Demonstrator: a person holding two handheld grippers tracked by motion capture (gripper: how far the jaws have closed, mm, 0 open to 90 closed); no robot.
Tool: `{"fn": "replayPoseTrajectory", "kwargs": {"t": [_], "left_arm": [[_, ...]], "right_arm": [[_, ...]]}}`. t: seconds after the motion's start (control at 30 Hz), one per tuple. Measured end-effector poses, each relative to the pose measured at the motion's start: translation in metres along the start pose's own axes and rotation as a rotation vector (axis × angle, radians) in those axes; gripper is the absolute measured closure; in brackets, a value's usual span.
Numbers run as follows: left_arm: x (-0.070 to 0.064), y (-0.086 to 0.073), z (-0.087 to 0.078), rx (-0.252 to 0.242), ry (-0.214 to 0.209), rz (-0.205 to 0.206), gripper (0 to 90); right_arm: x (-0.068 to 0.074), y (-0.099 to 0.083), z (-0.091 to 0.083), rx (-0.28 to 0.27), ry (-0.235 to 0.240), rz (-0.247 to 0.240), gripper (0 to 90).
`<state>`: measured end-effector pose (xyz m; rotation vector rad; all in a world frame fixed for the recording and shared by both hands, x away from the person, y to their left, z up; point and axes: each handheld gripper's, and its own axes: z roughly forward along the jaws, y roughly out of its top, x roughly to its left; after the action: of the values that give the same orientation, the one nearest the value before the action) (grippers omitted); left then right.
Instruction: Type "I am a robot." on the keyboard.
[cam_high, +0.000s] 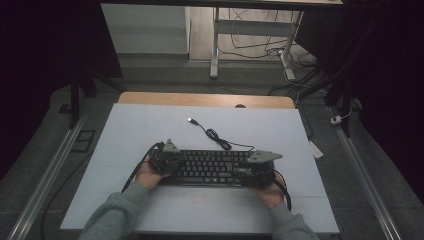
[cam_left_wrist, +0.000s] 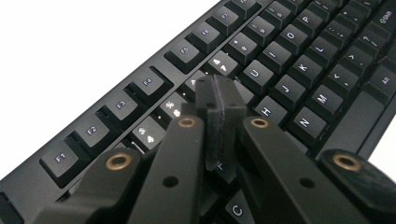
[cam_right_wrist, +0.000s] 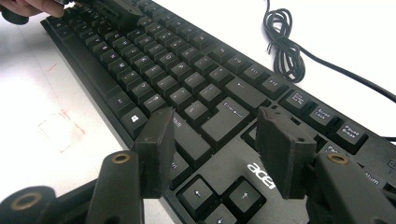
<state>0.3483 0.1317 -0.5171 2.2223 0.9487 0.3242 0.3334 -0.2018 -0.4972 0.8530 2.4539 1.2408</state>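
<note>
Hovering over the black keyboard at frame centre, the left gripper is pressing its jaws together empty while the right gripper is holding its jaws wide apart, gripping nothing.

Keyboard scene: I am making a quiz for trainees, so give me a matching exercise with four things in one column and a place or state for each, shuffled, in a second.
Things:
1. left gripper
2. right gripper
3. keyboard cable
4. USB plug

Places or states:
A. bundled in a coil beyond the keyboard
B. jaws pressed together over the letter keys
C. lying loose on the white table, far side
D. jaws apart above the arrow keys and logo

Pairs: 1-B, 2-D, 3-A, 4-C
</note>
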Motion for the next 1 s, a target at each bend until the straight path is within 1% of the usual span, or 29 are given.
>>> {"fn": "replayPoseTrajectory", "kwargs": {"t": [0.17,0.23,0.37,0.4,0.43,0.47,0.53,0.63,0.67,0.7,0.8,1.0], "left_arm": [[0.002,0.001,-0.018,-0.066,0.001,-0.021,88.6],[0.005,0.000,-0.025,-0.089,-0.003,-0.037,86.8],[0.010,-0.002,-0.036,-0.120,-0.019,-0.064,77.7],[0.012,-0.003,-0.039,-0.128,-0.025,-0.074,74.7],[0.013,-0.003,-0.040,-0.131,-0.023,-0.077,70.9],[0.015,-0.004,-0.043,-0.137,-0.021,-0.088,67.0],[0.016,-0.005,-0.046,-0.143,-0.016,-0.106,57.8],[0.020,-0.007,-0.050,-0.139,-0.023,-0.132,47.9],[0.021,-0.007,-0.051,-0.137,-0.025,-0.133,45.5],[0.022,-0.008,-0.052,-0.134,-0.021,-0.141,43.8],[0.023,-0.009,-0.054,-0.124,-0.029,-0.147,39.8],[0.021,-0.011,-0.056,-0.120,-0.031,-0.143,38.1]], "right_arm": [[-0.001,0.000,-0.001,-0.006,-0.001,0.003,47.9],[-0.001,0.000,-0.001,-0.004,-0.001,0.002,47.9],[-0.001,0.000,0.000,-0.003,-0.001,0.001,47.9],[-0.001,0.000,0.000,-0.002,-0.001,0.000,47.9],[-0.001,0.000,0.000,-0.003,0.000,-0.001,47.9],[-0.001,0.000,0.000,-0.003,0.000,-0.002,47.9],[-0.001,0.000,-0.001,-0.005,0.000,-0.002,47.8],[-0.002,0.000,-0.001,-0.006,-0.004,-0.002,47.7],[-0.002,0.001,-0.002,-0.004,-0.006,-0.003,47.7],[-0.003,0.001,-0.002,-0.004,-0.007,-0.002,47.6],[-0.003,0.001,-0.002,-0.001,-0.010,-0.006,47.6],[-0.004,0.003,0.000,-0.008,-0.008,-0.008,47.5]]}}
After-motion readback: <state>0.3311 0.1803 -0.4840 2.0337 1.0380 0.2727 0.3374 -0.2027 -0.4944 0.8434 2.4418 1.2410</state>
